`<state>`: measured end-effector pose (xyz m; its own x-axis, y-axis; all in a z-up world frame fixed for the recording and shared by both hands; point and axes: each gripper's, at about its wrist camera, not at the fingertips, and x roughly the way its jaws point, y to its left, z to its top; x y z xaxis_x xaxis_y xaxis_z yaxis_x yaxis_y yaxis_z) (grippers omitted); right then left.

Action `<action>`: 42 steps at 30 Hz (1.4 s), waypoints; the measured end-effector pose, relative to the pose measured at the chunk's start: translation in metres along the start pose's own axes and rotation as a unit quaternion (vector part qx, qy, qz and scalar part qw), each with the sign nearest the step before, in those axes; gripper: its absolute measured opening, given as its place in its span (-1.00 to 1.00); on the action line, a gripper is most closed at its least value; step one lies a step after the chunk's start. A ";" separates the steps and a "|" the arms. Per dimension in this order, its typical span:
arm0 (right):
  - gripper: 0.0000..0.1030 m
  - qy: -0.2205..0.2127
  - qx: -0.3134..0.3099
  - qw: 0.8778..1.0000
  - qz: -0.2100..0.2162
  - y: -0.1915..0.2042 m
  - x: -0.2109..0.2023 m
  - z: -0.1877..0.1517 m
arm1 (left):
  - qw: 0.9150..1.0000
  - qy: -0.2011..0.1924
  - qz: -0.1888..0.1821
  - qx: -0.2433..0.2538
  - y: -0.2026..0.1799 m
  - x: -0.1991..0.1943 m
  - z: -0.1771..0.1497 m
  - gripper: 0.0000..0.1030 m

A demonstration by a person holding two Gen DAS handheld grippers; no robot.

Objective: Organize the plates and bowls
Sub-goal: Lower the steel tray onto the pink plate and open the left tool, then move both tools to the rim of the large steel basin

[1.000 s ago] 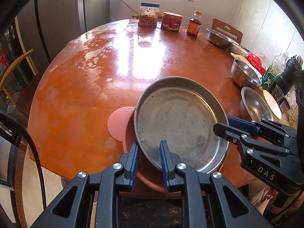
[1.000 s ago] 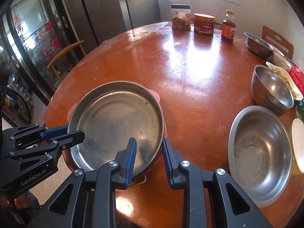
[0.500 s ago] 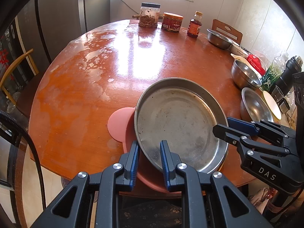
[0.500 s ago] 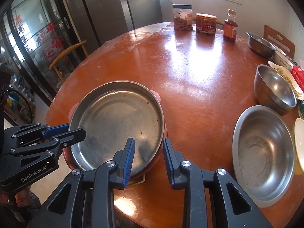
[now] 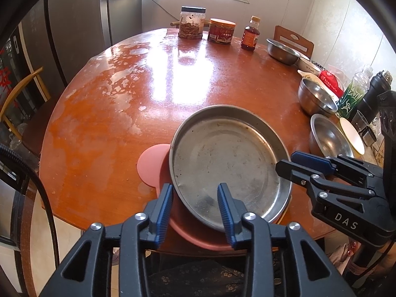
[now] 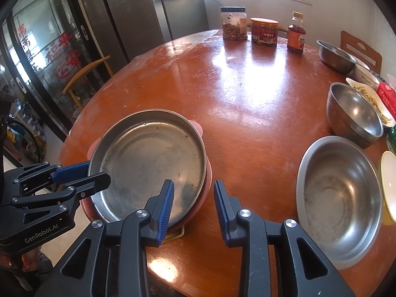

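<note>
A round steel plate (image 5: 227, 158) rests on a pink plate (image 5: 152, 163) at the near edge of the round wooden table (image 5: 148, 86). It also shows in the right wrist view (image 6: 148, 160). My left gripper (image 5: 195, 206) is open, its jaws straddling the steel plate's near rim without pinching it. My right gripper (image 6: 191, 205) is open at the plate's right rim, and shows from the side in the left wrist view (image 5: 292, 163). A wide steel bowl (image 6: 339, 198) sits to the right, with a deeper steel bowl (image 6: 354, 116) behind it.
Two jars (image 5: 191, 22) and a sauce bottle (image 5: 250, 34) stand at the table's far edge. Another steel bowl (image 5: 282, 50), white dishes (image 5: 308, 68), a red packet, bottles (image 5: 354, 94) and a flask crowd the right side. A chair (image 6: 86, 74) stands on the left.
Both grippers' jaws have spread wider and let go of the steel plate's rim. The plate has settled onto the pink plate.
</note>
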<state>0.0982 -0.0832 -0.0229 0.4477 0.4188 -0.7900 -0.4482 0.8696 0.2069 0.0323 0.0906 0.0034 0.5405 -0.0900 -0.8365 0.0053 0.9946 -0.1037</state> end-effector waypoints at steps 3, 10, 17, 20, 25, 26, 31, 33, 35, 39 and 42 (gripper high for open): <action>-0.32 -0.002 0.001 1.000 0.000 0.000 -0.002 -0.001 | 1.000 -0.010 0.004 0.003 -0.002 -0.005 0.001 -0.12; -0.28 -0.010 0.007 1.000 0.004 -0.003 -0.008 -0.002 | 0.999 -0.035 -0.002 0.006 -0.005 -0.018 0.002 -0.03; -0.12 -0.029 0.019 0.999 0.008 -0.008 -0.020 -0.003 | 0.999 -0.051 0.000 0.008 -0.006 -0.027 0.005 0.08; -0.10 -0.039 0.024 0.999 0.006 -0.010 -0.025 -0.003 | 0.998 -0.059 -0.002 0.012 -0.009 -0.033 0.004 0.09; -0.01 -0.056 0.036 0.998 0.008 -0.017 -0.036 -0.004 | 0.997 -0.069 -0.004 0.020 -0.017 -0.040 0.005 0.10; 0.00 -0.059 0.038 0.998 0.007 -0.018 -0.039 -0.005 | 0.997 -0.072 -0.006 0.023 -0.019 -0.041 0.005 0.10; 0.01 -0.077 0.048 0.996 0.000 -0.026 -0.056 -0.008 | 0.996 -0.078 -0.012 0.031 -0.031 -0.046 0.009 0.11; 0.01 -0.084 0.053 0.995 -0.001 -0.031 -0.063 -0.011 | 0.996 -0.080 -0.015 0.038 -0.038 -0.047 0.010 0.11; 0.10 -0.093 0.059 0.994 -0.003 -0.037 -0.071 -0.013 | 0.996 -0.080 -0.019 0.046 -0.045 -0.048 0.012 0.11; 0.15 -0.110 0.075 0.991 -0.013 -0.049 -0.088 -0.018 | 0.994 -0.080 -0.028 0.061 -0.062 -0.049 0.016 0.11; 0.16 -0.122 0.085 0.989 -0.020 -0.058 -0.100 -0.022 | 0.993 -0.082 -0.036 0.074 -0.077 -0.050 0.019 0.11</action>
<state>0.0628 -0.1808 0.0313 0.6458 0.4155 -0.6406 -0.2987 0.9096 0.2889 0.0213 0.0192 0.0634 0.6642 -0.1628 -0.7296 0.1650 0.9839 -0.0692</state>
